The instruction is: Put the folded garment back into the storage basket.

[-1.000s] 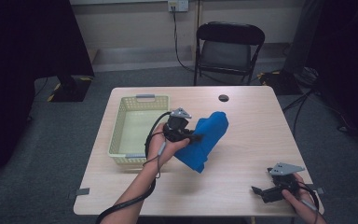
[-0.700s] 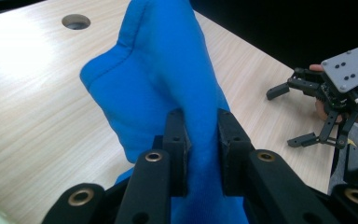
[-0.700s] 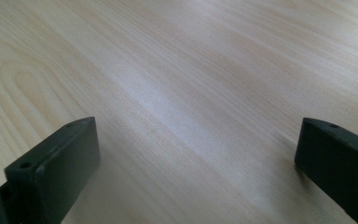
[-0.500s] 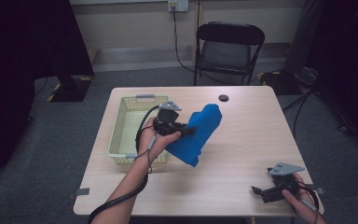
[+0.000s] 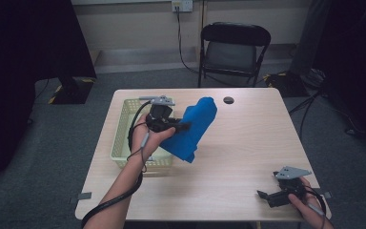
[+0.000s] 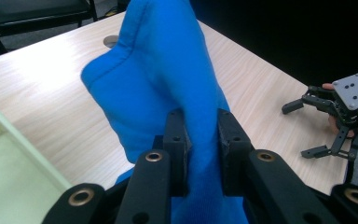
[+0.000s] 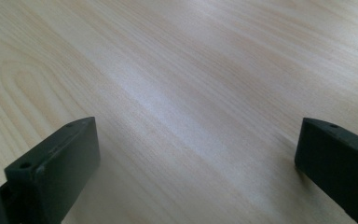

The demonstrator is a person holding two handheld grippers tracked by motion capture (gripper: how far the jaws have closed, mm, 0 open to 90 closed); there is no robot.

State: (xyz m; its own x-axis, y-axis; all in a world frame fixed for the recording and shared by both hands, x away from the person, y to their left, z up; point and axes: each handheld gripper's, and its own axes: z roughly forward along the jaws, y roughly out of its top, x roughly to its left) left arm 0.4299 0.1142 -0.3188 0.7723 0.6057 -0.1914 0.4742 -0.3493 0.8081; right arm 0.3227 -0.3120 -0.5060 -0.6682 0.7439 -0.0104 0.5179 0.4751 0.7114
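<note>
Lifted above the table beside the yellow basket: blue cloth, pinched in the closed left gripper. Could snag the basket rim, hanging hem apparently low. Parked near the front edge, right gripper, jaws wide, empty.

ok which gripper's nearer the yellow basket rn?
Left. The left gripper, shut on the blue cloth, is held up just beside the yellow basket. The right gripper sits open at the table's near right corner, far from it.
</note>
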